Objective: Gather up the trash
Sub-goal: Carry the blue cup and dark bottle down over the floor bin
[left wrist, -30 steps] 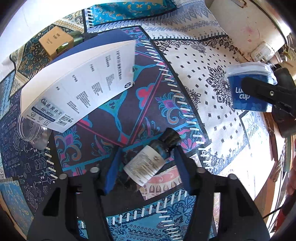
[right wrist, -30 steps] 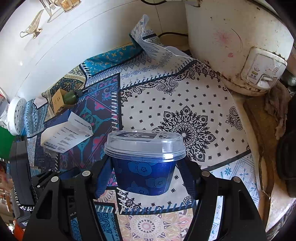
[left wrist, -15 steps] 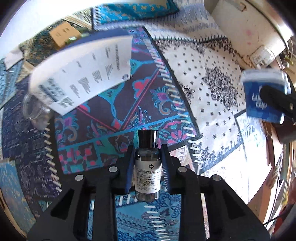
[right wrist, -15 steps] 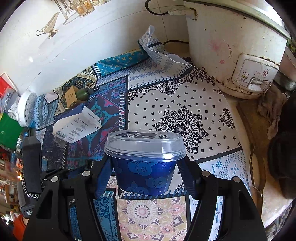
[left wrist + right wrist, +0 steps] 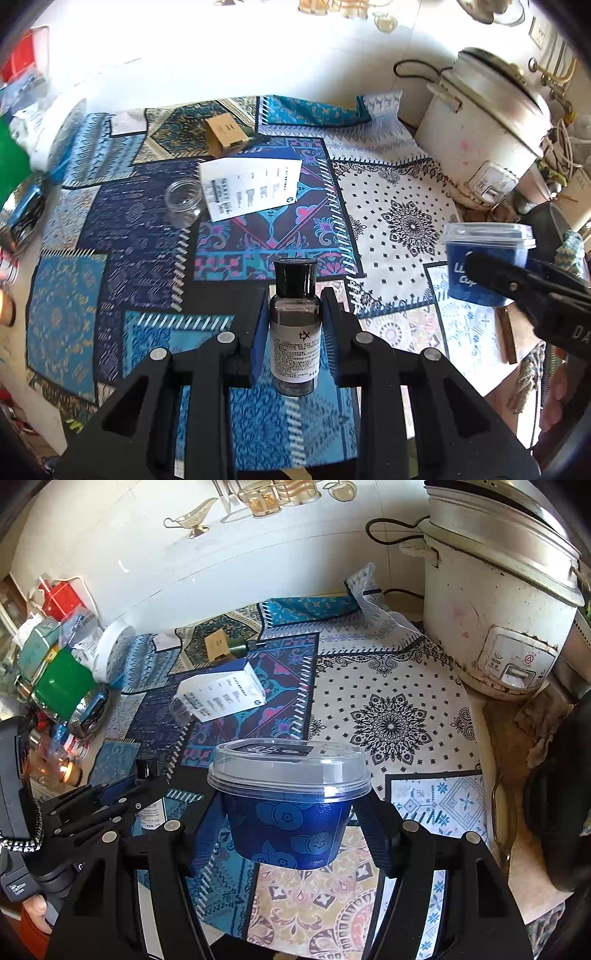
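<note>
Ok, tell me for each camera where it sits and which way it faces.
Left wrist: on the left gripper, facing down across the patterned cloth; its fingers clamp a small bottle, and the right gripper enters at the right.
Right wrist: on the right gripper, facing the rice cooker; it grips a blue cup, with the left gripper and a hand at the lower left.
Shared: cloth, white box, cooker, cup, bottle.

— How are the two views set?
— Each is taken steeply downward along its own fingers, from close above the patterned cloth [image 5: 110,332].
— What is shared?
— The white box [image 5: 255,186] [image 5: 221,694] and rice cooker [image 5: 476,122] [image 5: 495,602] at the far edge.
</note>
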`<action>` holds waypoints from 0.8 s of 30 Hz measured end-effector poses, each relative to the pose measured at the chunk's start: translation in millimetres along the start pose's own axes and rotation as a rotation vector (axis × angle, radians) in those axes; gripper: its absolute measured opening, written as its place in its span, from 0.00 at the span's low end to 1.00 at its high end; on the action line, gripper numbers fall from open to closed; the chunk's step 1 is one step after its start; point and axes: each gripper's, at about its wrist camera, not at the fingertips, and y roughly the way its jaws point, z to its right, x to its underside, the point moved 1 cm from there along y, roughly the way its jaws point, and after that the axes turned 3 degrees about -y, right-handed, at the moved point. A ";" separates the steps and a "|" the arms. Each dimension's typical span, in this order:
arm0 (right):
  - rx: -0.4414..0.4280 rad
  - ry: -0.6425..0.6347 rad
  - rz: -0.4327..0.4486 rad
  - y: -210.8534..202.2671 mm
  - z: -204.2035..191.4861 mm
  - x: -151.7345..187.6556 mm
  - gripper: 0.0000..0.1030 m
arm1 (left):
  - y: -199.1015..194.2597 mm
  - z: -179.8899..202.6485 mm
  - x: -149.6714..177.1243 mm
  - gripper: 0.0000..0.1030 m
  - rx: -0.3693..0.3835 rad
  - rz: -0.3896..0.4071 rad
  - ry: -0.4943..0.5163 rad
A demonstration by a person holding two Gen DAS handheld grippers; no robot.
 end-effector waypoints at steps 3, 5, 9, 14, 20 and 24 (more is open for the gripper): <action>-0.008 0.001 0.017 -10.4 -14.4 13.4 0.62 | -25.4 -8.2 15.2 0.26 0.002 0.026 0.003; -0.011 0.008 0.026 -17.0 -26.2 23.9 0.62 | -38.2 -15.5 26.5 0.26 0.000 0.038 0.010; 0.018 0.012 0.042 -28.2 -53.4 49.6 0.62 | -62.2 -35.1 57.3 0.26 0.027 0.052 0.015; 0.053 0.069 0.057 -34.9 -88.2 99.7 0.62 | -88.6 -62.7 110.8 0.26 0.046 0.045 0.045; 0.051 0.125 0.008 -22.5 -118.3 164.1 0.62 | -98.9 -96.7 176.9 0.26 0.037 -0.019 0.059; 0.036 0.152 -0.036 -12.3 -126.6 200.0 0.62 | -88.8 -109.4 213.8 0.26 0.013 -0.087 0.068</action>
